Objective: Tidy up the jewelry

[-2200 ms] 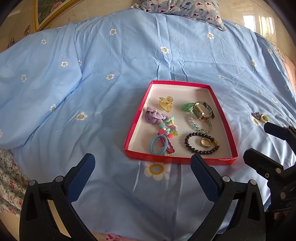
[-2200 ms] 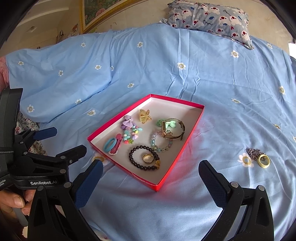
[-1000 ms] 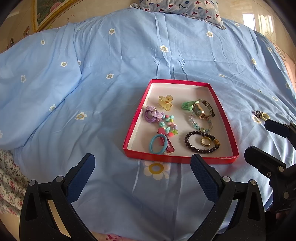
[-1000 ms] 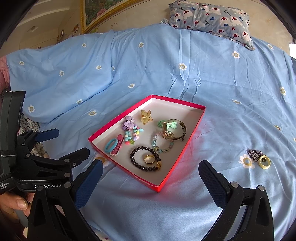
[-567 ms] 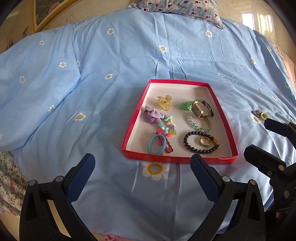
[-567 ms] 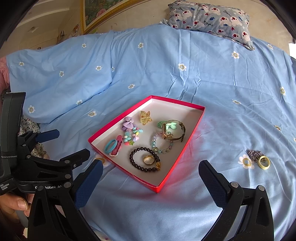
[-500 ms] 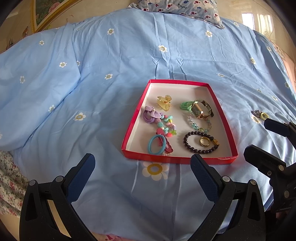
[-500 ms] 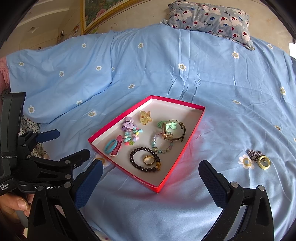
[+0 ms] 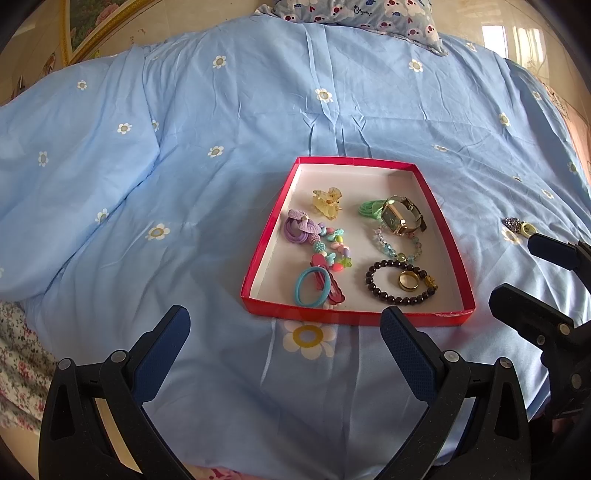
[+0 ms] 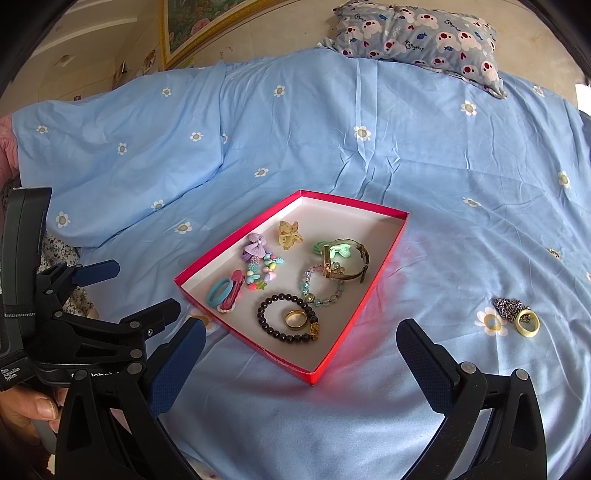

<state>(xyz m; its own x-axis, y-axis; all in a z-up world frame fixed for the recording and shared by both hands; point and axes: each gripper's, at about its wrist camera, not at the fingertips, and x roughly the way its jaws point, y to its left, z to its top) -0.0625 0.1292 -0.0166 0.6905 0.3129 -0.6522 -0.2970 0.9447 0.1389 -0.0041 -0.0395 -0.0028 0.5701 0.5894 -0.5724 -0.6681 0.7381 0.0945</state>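
Note:
A red tray [image 9: 255, 273] [image 10: 388, 266] lies on the blue bedspread and holds several pieces: a gold watch [image 9: 400, 218] [image 10: 345, 260], a dark bead bracelet [image 9: 380, 291] [image 10: 266, 314] around a gold ring [image 9: 408, 280] [image 10: 295, 319], hair ties and clips. A silver chain [image 10: 508, 308] and a cream ring [image 10: 527, 322] lie on the bedspread right of the tray; they also show in the left wrist view [image 9: 519, 226]. My left gripper [image 9: 284, 343] is open and empty, just in front of the tray. My right gripper [image 10: 295, 354] is open and empty over the tray's near corner.
A patterned pillow [image 10: 417, 31] lies at the head of the bed. A framed picture [image 10: 192, 22] hangs on the back wall. The bedspread [image 10: 332, 129] is bunched into a ridge at the left. Each gripper shows at the edge of the other's view.
Both views have shifted only slightly; the tray sits a touch lower and to the left in the left wrist view. Both grippers stay open and empty.

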